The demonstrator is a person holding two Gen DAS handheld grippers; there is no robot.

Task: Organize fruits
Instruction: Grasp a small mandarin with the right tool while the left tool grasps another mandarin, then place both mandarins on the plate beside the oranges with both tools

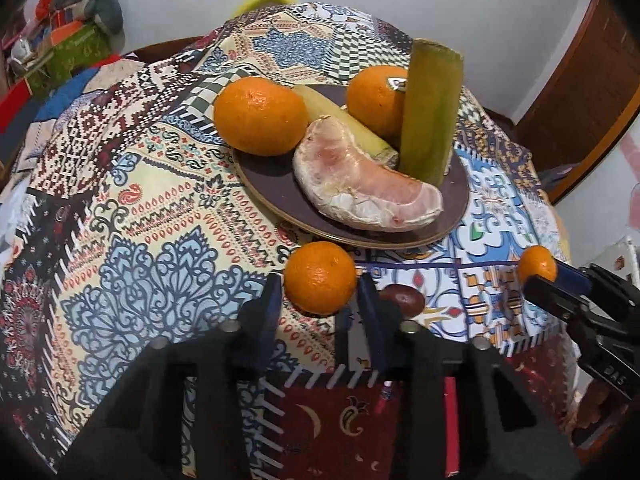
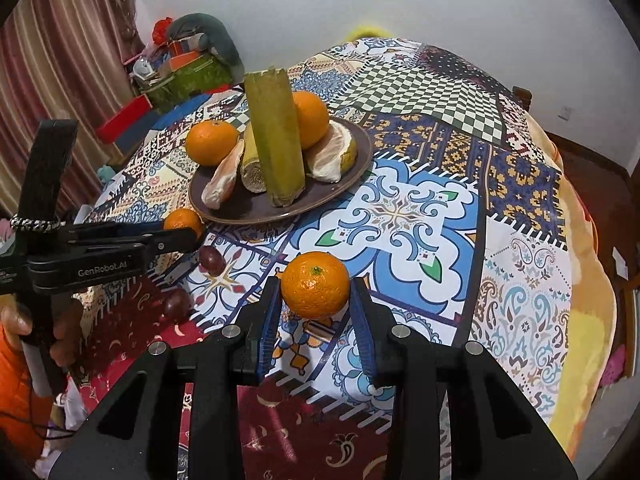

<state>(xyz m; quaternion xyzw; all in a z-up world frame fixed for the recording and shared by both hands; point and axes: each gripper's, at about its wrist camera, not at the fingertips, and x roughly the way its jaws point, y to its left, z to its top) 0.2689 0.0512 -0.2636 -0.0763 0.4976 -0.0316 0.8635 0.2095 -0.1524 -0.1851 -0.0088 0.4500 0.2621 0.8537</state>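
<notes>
A dark round plate (image 1: 276, 196) (image 2: 224, 210) holds two oranges (image 1: 260, 116) (image 2: 212, 142), pomelo segments (image 1: 360, 184) (image 2: 222, 184), a lying sugarcane piece (image 1: 340, 118) and an upright green sugarcane piece (image 1: 430, 108) (image 2: 276, 136). My left gripper (image 1: 320, 280) is shut on a small orange (image 1: 320, 276) (image 2: 182, 220) just in front of the plate. My right gripper (image 2: 316, 292) is shut on another small orange (image 2: 315, 289) (image 1: 536, 264) to the right of it, above the cloth.
Two dark purple fruits (image 2: 212, 260) (image 2: 176, 304) lie on the patterned tablecloth (image 2: 440, 208) near the front edge; one shows in the left wrist view (image 1: 406, 300). Clutter of boxes and cushions (image 2: 188, 60) sits beyond the table's far left.
</notes>
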